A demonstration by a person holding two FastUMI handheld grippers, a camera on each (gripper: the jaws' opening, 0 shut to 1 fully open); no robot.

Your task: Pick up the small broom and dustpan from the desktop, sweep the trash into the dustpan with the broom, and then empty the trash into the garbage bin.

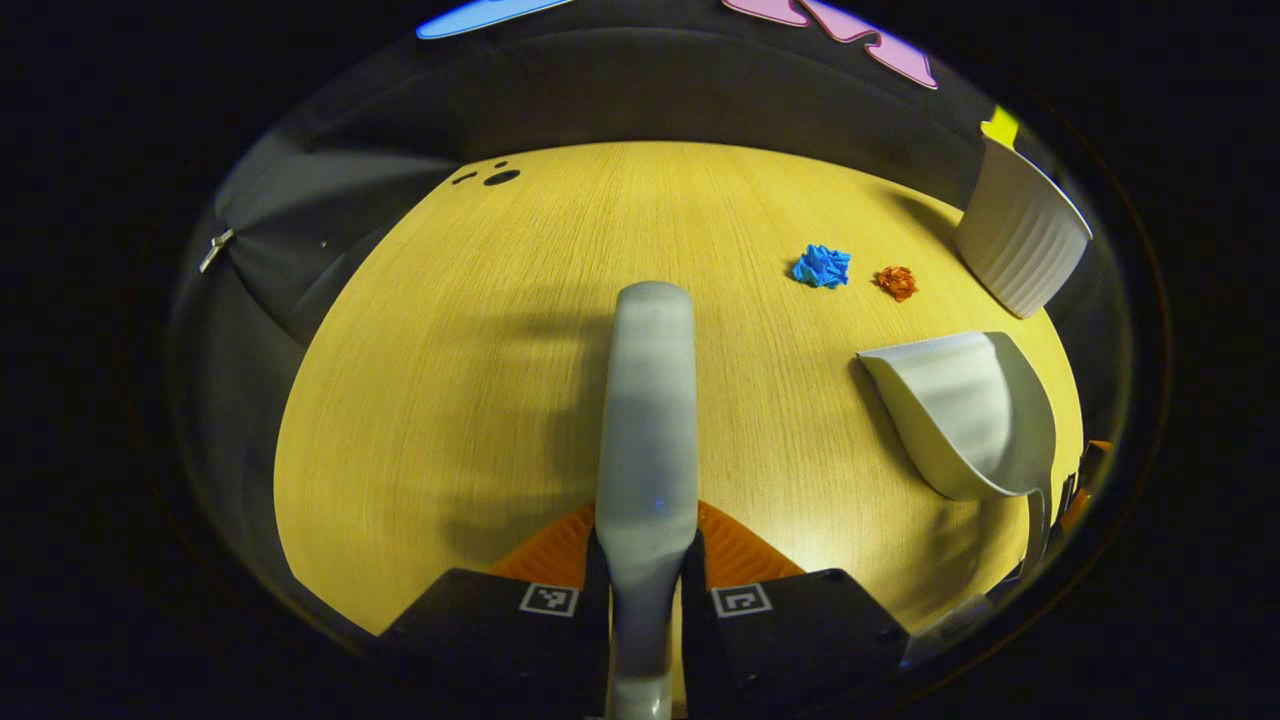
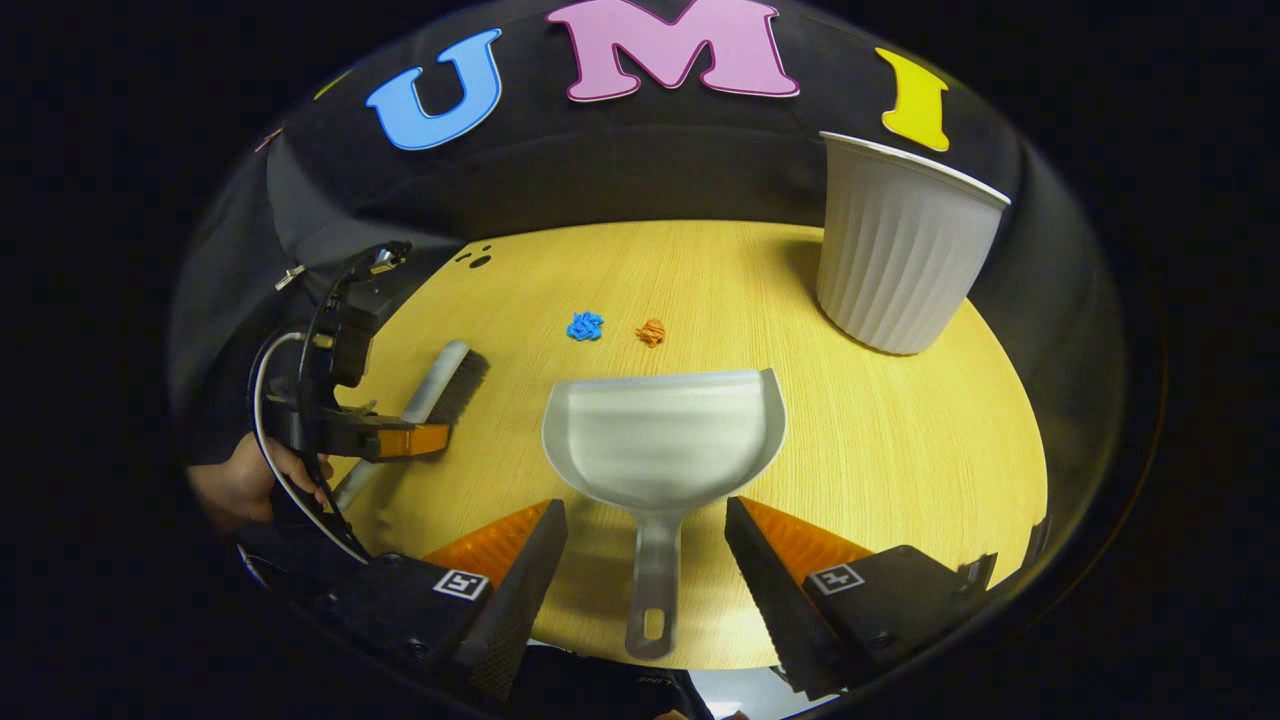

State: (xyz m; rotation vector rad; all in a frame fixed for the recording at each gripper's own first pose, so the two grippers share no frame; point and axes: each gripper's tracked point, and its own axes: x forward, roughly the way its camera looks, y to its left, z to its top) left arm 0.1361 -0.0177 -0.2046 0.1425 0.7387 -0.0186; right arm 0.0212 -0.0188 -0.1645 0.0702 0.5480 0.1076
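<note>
My left gripper (image 1: 648, 545) is shut on the grey handle of the small broom (image 1: 648, 400), which points forward over the wooden desktop (image 1: 450, 380). In the right gripper view the same broom (image 2: 445, 385) lies low over the table's left side, bristles to the right. The grey dustpan (image 2: 665, 435) lies flat on the table, and its handle runs back between the wide-open fingers of my right gripper (image 2: 645, 520), untouched. A blue paper wad (image 2: 585, 325) and an orange one (image 2: 651, 331) lie just beyond the pan's mouth; both the blue wad (image 1: 822, 266) and the orange wad (image 1: 897, 282) sit right of the broom.
A white ribbed bin (image 2: 900, 250) stands upright at the table's far right, also seen as the bin (image 1: 1020, 240) behind the dustpan (image 1: 970, 410). A hand (image 2: 235, 490) holds the left gripper (image 2: 380, 435) at the table's left edge. Small cable holes (image 1: 500, 177) mark the far left corner.
</note>
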